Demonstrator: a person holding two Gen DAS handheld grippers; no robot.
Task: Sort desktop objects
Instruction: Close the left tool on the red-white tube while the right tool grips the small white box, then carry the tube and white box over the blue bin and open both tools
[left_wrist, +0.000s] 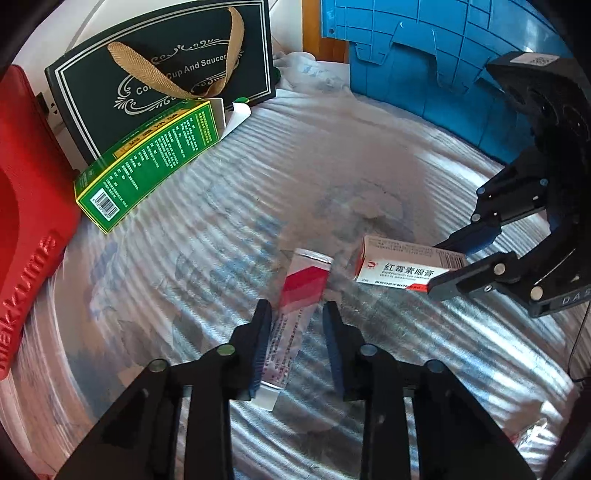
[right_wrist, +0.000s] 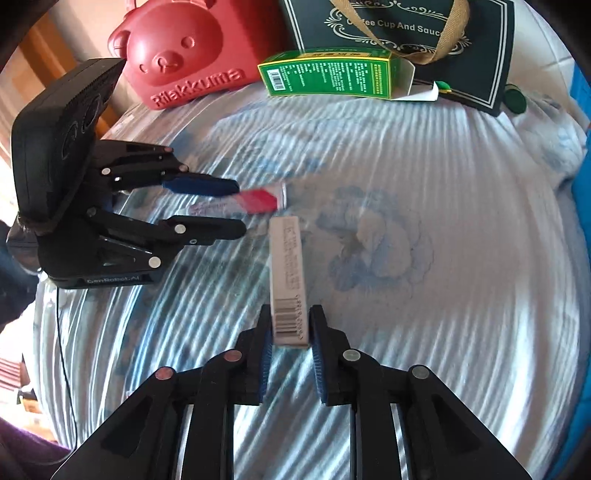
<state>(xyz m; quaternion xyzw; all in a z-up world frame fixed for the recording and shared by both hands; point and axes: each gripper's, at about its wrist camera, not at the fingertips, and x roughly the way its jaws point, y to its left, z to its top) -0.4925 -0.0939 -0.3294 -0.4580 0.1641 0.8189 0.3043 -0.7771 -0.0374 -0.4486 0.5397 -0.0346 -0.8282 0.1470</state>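
Note:
A red-and-white ointment tube (left_wrist: 303, 284) lies flat on the pale striped sheet (left_wrist: 221, 221). My left gripper (left_wrist: 295, 314) straddles its lower half: the left pad touches the tube and the right pad stands a little off it. In the right wrist view the tube (right_wrist: 258, 199) shows between the left gripper's (right_wrist: 242, 206) parted fingers. A small white eye ointment box (right_wrist: 286, 258) with a barcode end sits between the pads of my right gripper (right_wrist: 290, 317), which is shut on it. The left wrist view shows the right gripper (left_wrist: 439, 266) clamping that box (left_wrist: 399, 266) by its end.
A green medicine box (right_wrist: 328, 72) with an open flap leans at the back against a dark gift bag (right_wrist: 406, 22) with a gold ribbon handle. A red bear-faced case (right_wrist: 184, 51) stands at the back left. A blue plastic crate (left_wrist: 424, 55) borders the sheet.

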